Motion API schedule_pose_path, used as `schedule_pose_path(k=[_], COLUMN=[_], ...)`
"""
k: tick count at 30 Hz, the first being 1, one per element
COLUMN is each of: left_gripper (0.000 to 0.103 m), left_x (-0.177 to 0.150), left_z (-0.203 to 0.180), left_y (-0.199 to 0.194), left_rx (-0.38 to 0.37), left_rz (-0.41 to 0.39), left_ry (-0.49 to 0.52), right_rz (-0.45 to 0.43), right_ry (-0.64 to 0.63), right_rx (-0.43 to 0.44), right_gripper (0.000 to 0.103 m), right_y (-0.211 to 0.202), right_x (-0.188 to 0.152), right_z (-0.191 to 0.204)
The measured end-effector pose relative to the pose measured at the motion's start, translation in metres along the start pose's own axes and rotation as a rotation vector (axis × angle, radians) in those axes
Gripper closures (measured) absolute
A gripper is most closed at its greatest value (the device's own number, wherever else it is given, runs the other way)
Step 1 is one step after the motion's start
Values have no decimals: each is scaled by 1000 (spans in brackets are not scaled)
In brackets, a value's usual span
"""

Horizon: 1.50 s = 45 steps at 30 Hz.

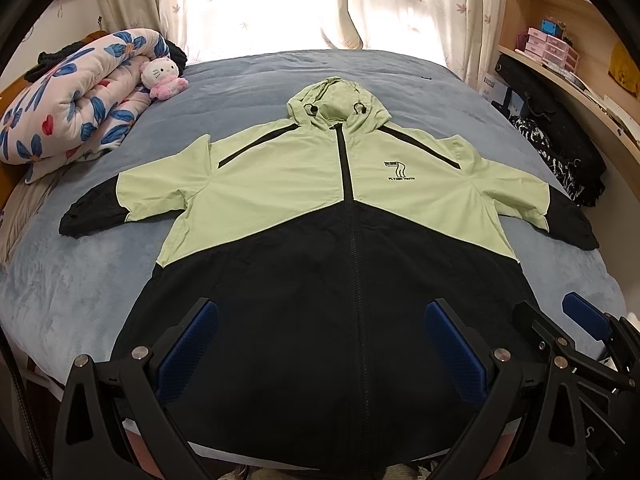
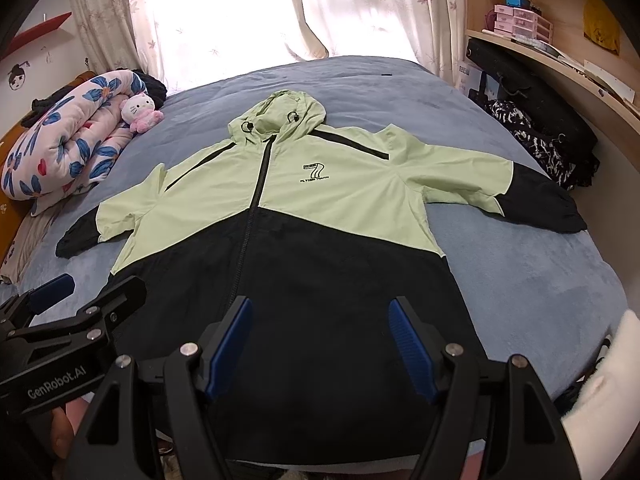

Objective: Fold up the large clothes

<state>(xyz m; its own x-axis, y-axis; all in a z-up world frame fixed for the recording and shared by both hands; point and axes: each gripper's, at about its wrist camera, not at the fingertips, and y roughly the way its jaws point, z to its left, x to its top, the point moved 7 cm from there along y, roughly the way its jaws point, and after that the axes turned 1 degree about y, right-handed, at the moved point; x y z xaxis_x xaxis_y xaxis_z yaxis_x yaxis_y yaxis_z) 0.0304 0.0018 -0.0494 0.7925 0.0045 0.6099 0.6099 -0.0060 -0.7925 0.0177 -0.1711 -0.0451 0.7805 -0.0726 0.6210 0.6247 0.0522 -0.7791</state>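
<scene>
A hooded jacket (image 1: 304, 184) (image 2: 280, 200), light green above and black below, lies flat and face up on the bed with its zip closed and both sleeves spread out. My left gripper (image 1: 320, 324) hovers open above the black hem, blue pads wide apart, nothing between them. In the right wrist view my right gripper (image 2: 320, 320) is also open over the hem with nothing in it. The right gripper (image 1: 560, 316) shows at the lower right of the left wrist view. In the right wrist view the left gripper (image 2: 86, 288) sits at the lower left.
The bed (image 1: 248, 80) has a blue-grey cover. A rolled floral quilt (image 1: 80, 92) and a plush cat toy (image 1: 162, 76) lie at its far left. Dark clothes (image 1: 560, 156) are piled at its right edge, below wooden shelves (image 1: 560, 40). Curtains (image 1: 256, 4) hang behind.
</scene>
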Motion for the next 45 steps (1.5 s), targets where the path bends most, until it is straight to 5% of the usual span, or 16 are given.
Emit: schedule_pose_path(k=[45], left_gripper=[1], left_x=[-8], left_z=[10], left_y=[1], left_rx=[-3], left_rz=[4], left_ry=[0], right_rz=[-10], right_ry=[-14], right_rx=[-48], right_gripper=[32], right_y=[-6], right_x=[-7], right_z=[11])
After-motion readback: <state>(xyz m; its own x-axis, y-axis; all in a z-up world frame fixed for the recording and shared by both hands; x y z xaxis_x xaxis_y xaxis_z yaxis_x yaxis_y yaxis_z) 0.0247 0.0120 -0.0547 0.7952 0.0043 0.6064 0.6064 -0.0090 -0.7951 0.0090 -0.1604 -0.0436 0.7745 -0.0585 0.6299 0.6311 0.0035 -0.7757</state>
